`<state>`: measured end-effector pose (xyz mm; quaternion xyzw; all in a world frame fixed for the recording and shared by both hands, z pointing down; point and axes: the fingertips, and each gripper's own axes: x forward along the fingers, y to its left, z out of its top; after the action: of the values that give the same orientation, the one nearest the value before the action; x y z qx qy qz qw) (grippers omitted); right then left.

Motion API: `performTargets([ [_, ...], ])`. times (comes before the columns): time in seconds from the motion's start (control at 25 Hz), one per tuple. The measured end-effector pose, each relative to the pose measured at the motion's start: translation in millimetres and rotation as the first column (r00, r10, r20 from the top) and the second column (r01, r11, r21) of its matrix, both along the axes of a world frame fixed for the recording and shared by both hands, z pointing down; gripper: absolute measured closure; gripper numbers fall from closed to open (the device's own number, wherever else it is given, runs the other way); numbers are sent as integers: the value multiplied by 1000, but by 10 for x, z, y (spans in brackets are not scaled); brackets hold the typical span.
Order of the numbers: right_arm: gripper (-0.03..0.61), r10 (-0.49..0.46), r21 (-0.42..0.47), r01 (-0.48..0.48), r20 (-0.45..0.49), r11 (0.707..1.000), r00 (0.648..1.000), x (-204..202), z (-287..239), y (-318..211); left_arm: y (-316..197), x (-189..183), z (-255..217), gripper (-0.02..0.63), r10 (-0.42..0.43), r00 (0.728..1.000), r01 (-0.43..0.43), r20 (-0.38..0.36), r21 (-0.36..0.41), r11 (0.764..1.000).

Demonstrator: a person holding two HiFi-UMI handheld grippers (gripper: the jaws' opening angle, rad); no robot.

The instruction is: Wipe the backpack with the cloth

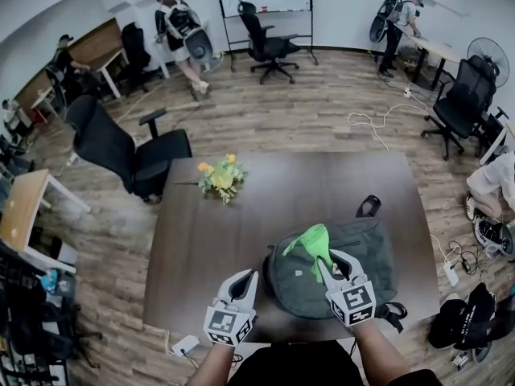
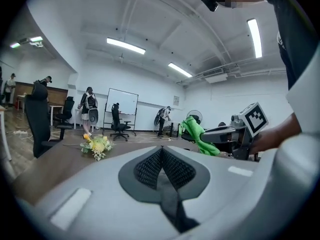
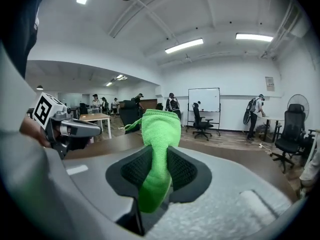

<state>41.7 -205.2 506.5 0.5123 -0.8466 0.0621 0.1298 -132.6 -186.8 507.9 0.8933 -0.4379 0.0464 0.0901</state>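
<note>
**Cloth gripped, wiping not begun**

Left tool (image 1: 245, 280), jaws together and empty, hovers over the desk (image 1: 217, 240). Right tool (image 1: 328, 265) pinches the green cloth (image 1: 310, 238) above the backpack (image 1: 362, 252) lying near-right on it. Next, likely: lower cloth onto fabric and sweep.

The backpack (image 1: 358, 256) is lying flat on the dark counter (image 1: 233, 240), close to its near right corner. It is dark grey-green and soft, with a black strap sticking out at its far side. The cloth (image 1: 312, 244) is bright green and fuzzy. It is being pinched between the jaws of the right gripper (image 1: 328, 264) and is bunching up over the backpack's left part.
</note>
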Motion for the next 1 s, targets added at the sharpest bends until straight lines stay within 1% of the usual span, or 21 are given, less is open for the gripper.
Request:
performTargets([
  [0.12,482,14,-43,-15,-24,999,1000,29,151,-53,-26,67,187,595,11,1000,-10,8,-34,999],
  [0.28,482,29,-123,-33,-39,992,999,12,342,-187,-86,68,288,595,-4,1000,4,-1,-67,998],
  [0.4,483,9,-168,-16,-46,986,999,-80,504,-250,-94,52,341,595,-14,1000,15,8,-80,997],
  [0.56,483,-3,-212,-14,-82,977,997,-194,752,-349,-104,29,420,595,-33,999,36,27,-96,995],
  [0.76,483,-40,-290,11,-93,957,995,-471,1098,-467,-83,-94,457,595,-65,997,68,37,-105,992],
  [1.0,483,-46,-321,-2,-139,947,989,-694,1392,-638,5,-176,558,595,-70,996,76,46,-133,988],
])
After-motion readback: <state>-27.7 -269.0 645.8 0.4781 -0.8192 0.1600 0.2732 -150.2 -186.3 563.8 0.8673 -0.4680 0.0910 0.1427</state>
